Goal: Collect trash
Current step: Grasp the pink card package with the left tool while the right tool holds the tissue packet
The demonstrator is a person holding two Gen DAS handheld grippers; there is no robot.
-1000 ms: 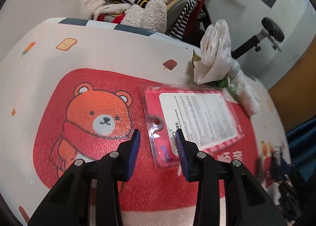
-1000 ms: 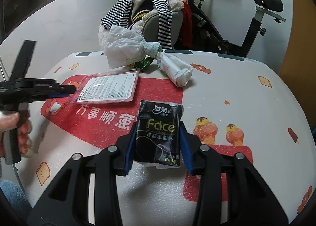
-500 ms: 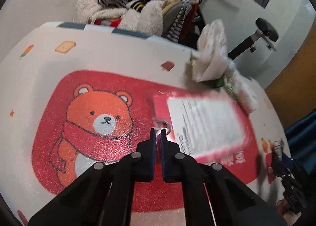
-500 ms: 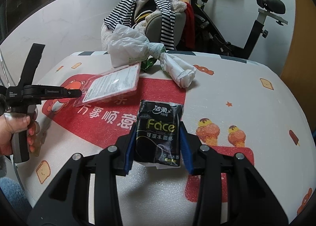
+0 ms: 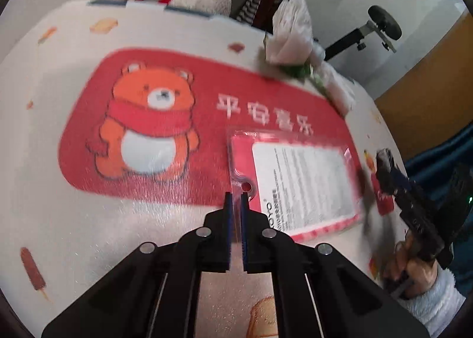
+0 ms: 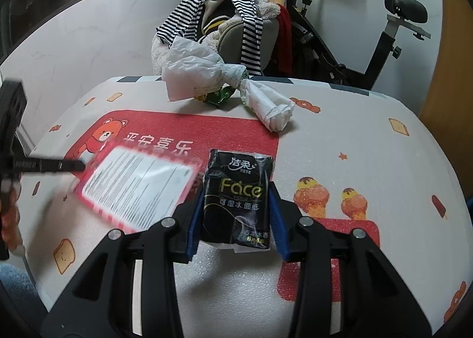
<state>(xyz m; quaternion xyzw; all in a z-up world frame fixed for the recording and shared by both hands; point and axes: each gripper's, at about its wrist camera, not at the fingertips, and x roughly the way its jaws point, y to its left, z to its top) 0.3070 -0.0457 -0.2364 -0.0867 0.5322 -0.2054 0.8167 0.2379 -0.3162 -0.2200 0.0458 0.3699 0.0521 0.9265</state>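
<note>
Pinching the pink blister card [image 5: 298, 184] at lower centre, my left gripper [image 5: 235, 199] was easing its jaws apart; my right gripper [image 6: 236, 208] clamped the black tissue pack [image 6: 238, 193], centre frame.

Two fisheye views, each riding a hand-held gripper, tilted down close over the desk [image 5: 74, 234] – left wrist view facing across toward the right one. Shared: pink blister card [image 5: 295, 184] [image 6: 133, 187], crumpled plastic bag [image 6: 192, 72] [image 5: 291, 33].
</note>
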